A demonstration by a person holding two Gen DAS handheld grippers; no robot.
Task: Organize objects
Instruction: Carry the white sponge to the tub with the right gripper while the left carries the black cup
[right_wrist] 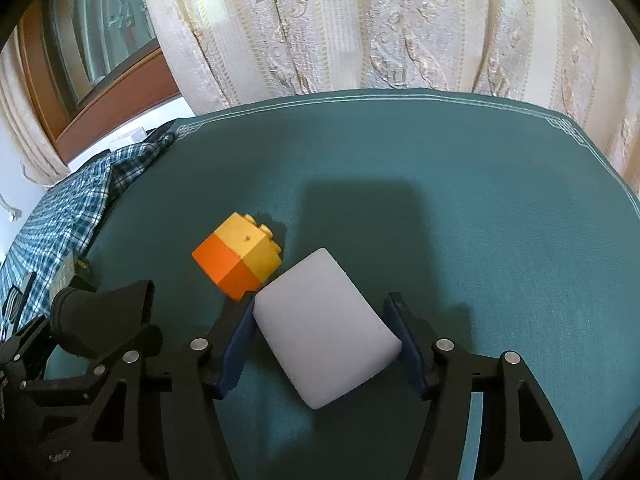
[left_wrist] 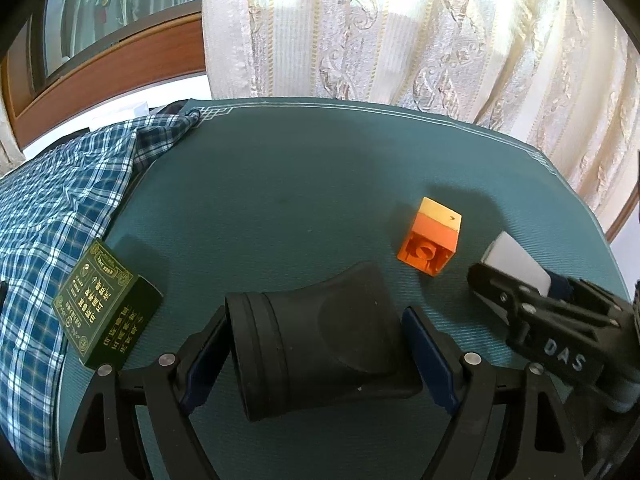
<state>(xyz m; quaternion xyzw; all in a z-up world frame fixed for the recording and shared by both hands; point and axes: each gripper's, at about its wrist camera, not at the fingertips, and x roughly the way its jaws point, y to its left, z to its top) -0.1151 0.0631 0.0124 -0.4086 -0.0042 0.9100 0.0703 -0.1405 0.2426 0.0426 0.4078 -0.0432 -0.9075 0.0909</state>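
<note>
Left wrist view: the left claw (left_wrist: 316, 344) grips a black cup (left_wrist: 316, 340); the right claw (right_wrist: 326, 340) pinches a white block (right_wrist: 326, 332) beside the orange brick (right_wrist: 240, 260) on the green surface (right_wrist: 480, 220). Next, probably, each needs setting down tidily.

A home, a lived-in room.
Ahead of my claw hang brocade curtains (right_wrist: 360, 28); a plaid shirt (left_wrist: 52, 208) lies to the left.
</note>
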